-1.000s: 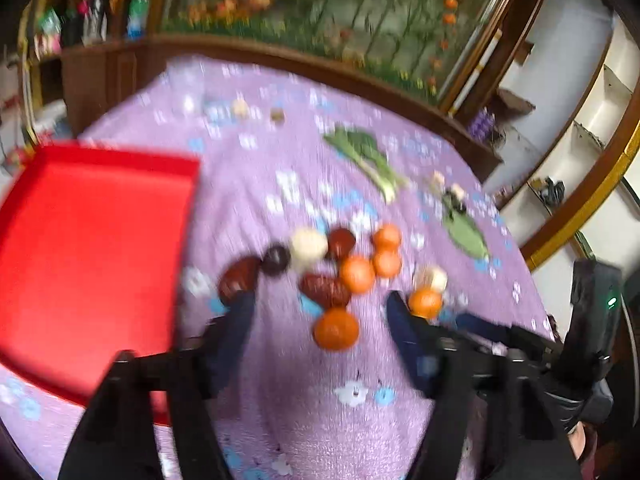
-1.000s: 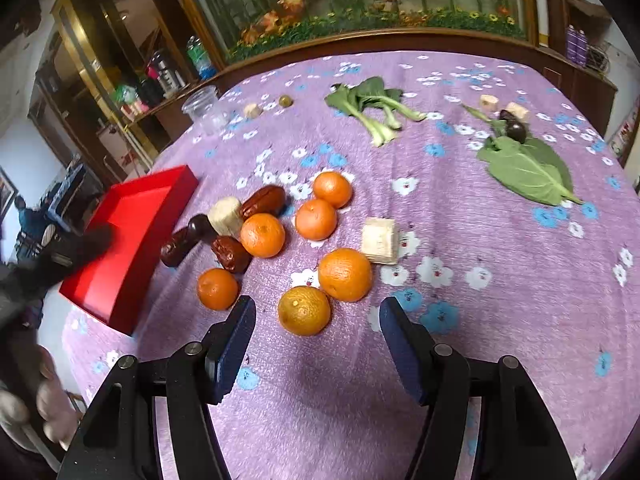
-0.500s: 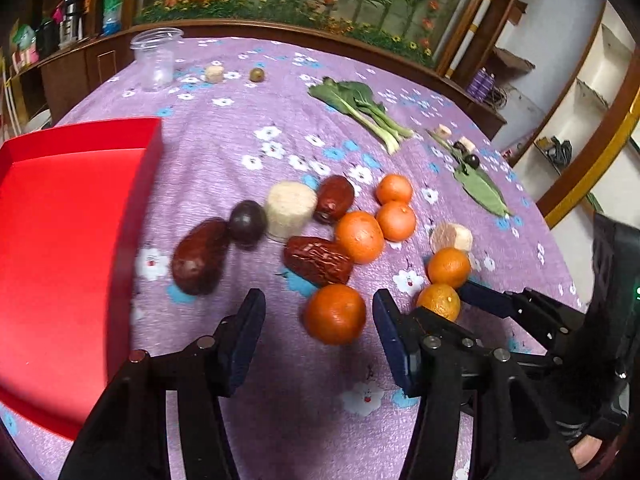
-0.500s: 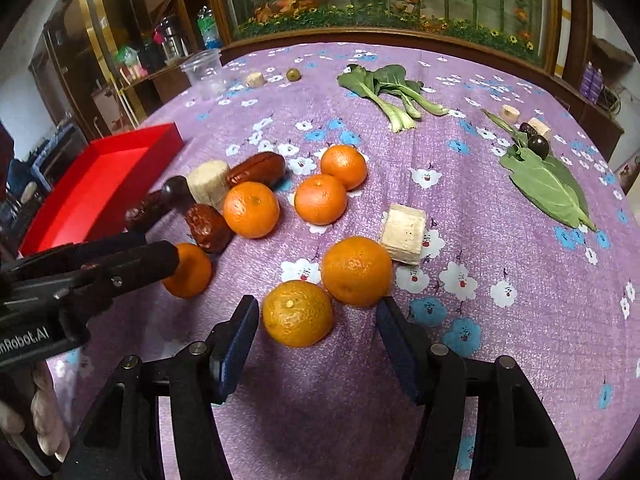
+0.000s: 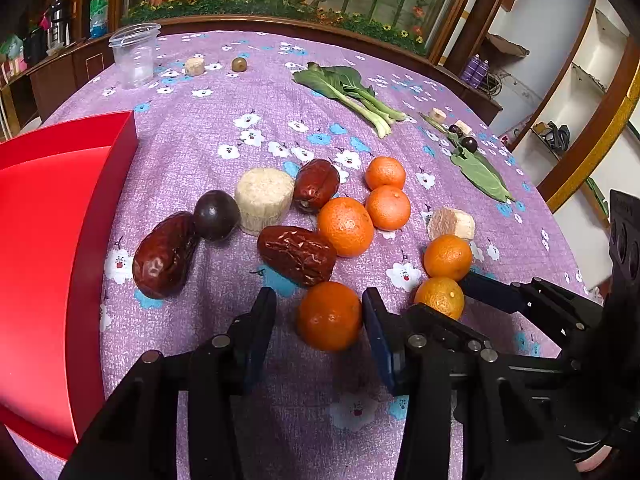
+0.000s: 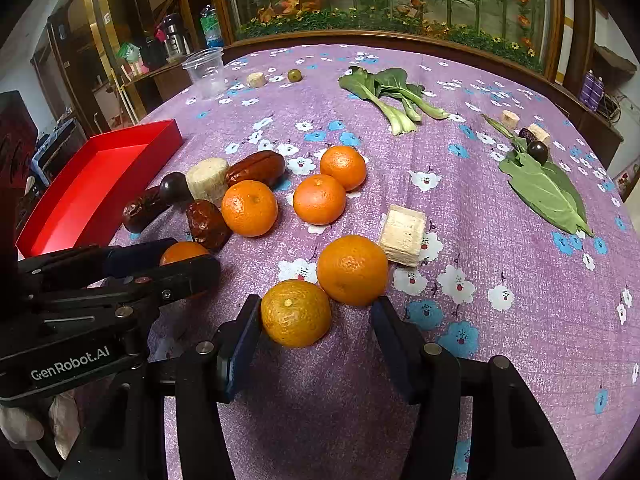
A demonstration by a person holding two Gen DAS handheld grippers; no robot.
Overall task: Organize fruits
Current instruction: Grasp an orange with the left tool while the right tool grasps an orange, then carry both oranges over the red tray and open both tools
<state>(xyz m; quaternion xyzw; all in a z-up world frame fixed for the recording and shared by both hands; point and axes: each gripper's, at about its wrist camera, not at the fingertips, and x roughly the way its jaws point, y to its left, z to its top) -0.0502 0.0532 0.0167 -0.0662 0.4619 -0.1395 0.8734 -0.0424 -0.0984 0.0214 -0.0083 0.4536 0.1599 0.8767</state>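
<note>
Left gripper astride a tangerine, jaws just closing in, right pad about touching the peel, left pad with a small gap: narrow, not yet clamped. Right gripper likewise around a yellowish tangerine, jaws also just narrowing; left pad at the skin, right pad clearly apart, so half-open, holding nothing. Just behind it another tangerine, touching the framed one. Further out on the purple flowered cloth: three more tangerines, red dates, a dark round fruit, pale cut blocks. Red tray at the left edge, no fruit visible in it.

Step in hand, apparently: double pick, one tangerine per gripper. Next: finish both squeezes gently, lift straight up without nudging neighbours, then carry probably toward the tray.
</note>
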